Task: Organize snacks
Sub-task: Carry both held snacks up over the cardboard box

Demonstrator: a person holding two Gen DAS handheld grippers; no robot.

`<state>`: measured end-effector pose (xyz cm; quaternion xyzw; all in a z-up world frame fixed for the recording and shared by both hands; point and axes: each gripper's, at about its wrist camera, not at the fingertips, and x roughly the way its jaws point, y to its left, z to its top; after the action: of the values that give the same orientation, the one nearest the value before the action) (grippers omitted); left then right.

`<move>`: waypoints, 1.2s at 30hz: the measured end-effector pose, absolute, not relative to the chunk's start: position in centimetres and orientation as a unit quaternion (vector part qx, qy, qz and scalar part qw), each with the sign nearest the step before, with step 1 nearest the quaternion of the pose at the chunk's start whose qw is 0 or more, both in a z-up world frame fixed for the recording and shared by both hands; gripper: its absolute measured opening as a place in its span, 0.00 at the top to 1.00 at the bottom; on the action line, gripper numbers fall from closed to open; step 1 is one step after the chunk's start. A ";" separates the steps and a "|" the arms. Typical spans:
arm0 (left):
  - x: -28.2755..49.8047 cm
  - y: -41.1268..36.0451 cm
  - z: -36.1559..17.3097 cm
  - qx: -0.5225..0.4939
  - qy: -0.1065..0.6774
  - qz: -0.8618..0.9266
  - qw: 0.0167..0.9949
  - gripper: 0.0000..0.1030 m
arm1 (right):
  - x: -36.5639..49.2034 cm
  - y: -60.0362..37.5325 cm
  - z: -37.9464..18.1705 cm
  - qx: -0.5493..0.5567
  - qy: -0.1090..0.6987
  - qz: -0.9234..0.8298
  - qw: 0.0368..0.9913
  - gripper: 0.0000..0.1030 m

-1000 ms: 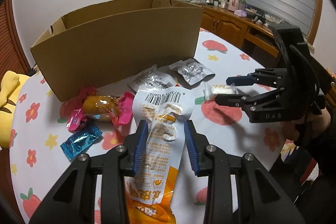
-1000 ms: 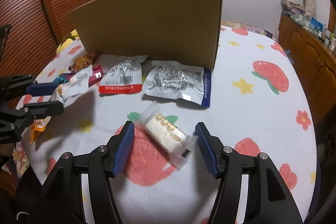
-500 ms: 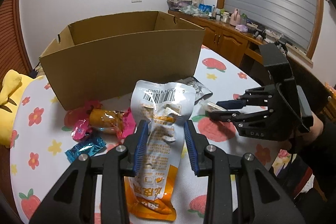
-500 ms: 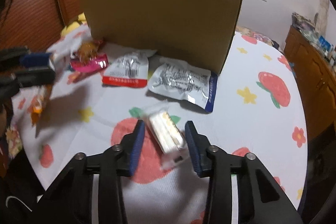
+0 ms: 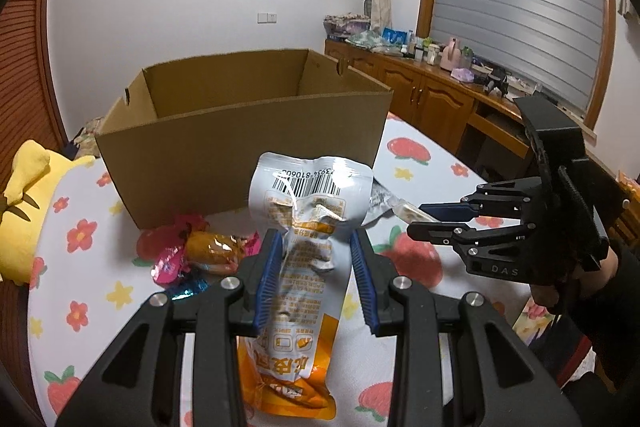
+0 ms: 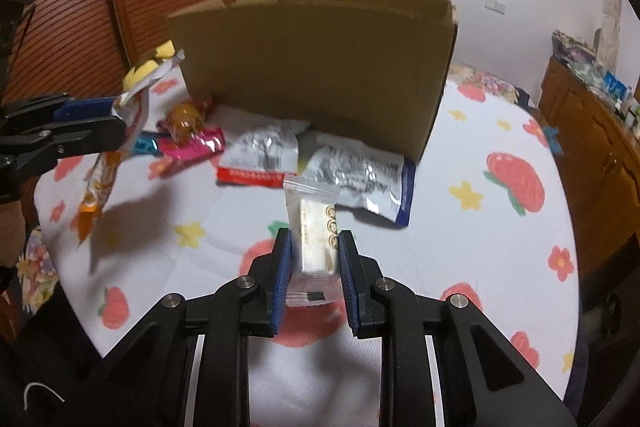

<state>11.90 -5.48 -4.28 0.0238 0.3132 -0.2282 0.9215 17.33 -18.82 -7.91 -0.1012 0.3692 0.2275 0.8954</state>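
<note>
Floral tablecloth carries loose snacks before the open cardboard box. Left gripper clamps the orange-and-white pouch mid-body, raised; light, crinkly, likely slippery. Right gripper pinches the small wafer pack: probably fragile.

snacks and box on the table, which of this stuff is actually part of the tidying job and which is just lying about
Part of the job:
- cardboard box
- orange-and-white pouch in the left gripper
- small cream bar in the right gripper
- two silver packets
- pink-wrapped snack
- blue candy

Just lying about:
- yellow plush toy
- clutter on the wooden sideboard
</note>
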 end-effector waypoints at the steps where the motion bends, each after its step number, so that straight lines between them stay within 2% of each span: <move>1: 11.9 -5.5 -4.0 0.024 0.310 -0.228 0.923 0.67 | 17.3 -18.8 -7.6 -0.100 0.366 0.230 0.896 0.79; 21: 15.7 -5.9 3.0 0.058 0.255 -0.223 0.939 0.67 | 18.3 -17.7 0.2 -0.103 0.293 0.242 0.919 0.79; 36: 22.4 -5.6 7.0 0.064 0.232 -0.210 0.948 0.67 | 24.9 -16.5 3.3 -0.101 0.267 0.250 0.925 0.79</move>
<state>22.37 -5.58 7.00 0.0644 0.2317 -0.2105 0.9475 24.94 -16.50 3.31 -0.1012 0.2673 0.2495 0.9252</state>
